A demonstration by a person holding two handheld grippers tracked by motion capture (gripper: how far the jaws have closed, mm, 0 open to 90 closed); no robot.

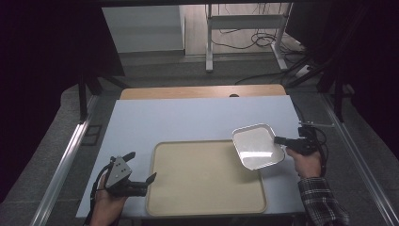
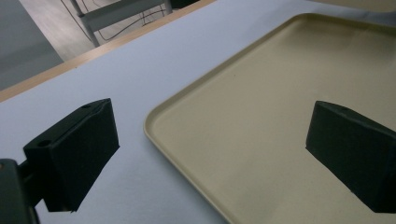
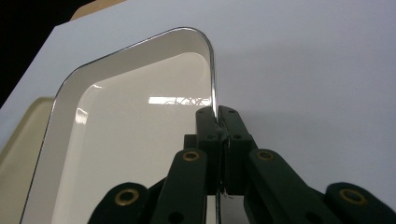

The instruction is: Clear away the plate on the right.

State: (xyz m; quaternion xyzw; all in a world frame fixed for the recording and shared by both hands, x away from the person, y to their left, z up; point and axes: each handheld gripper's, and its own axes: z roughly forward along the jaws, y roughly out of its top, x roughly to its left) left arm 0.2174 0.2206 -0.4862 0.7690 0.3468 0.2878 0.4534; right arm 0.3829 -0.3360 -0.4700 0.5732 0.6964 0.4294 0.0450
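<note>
In the high view, right of centre, the right gripper [image 1: 282, 141] is clenched on the rim of a white dish [image 1: 257, 146], held tilted over the right far corner of the beige tray [image 1: 207, 188]; in the right gripper view the jaws pinch the dish's thin edge [image 3: 212, 84] at frame centre, the dish filling the left half; the left gripper [image 1: 141, 168], lower left of the high view, has its jaws spread wide and empty, straddling the tray's left edge [image 2: 154, 130] over the pale blue table [image 1: 188, 117].
</note>
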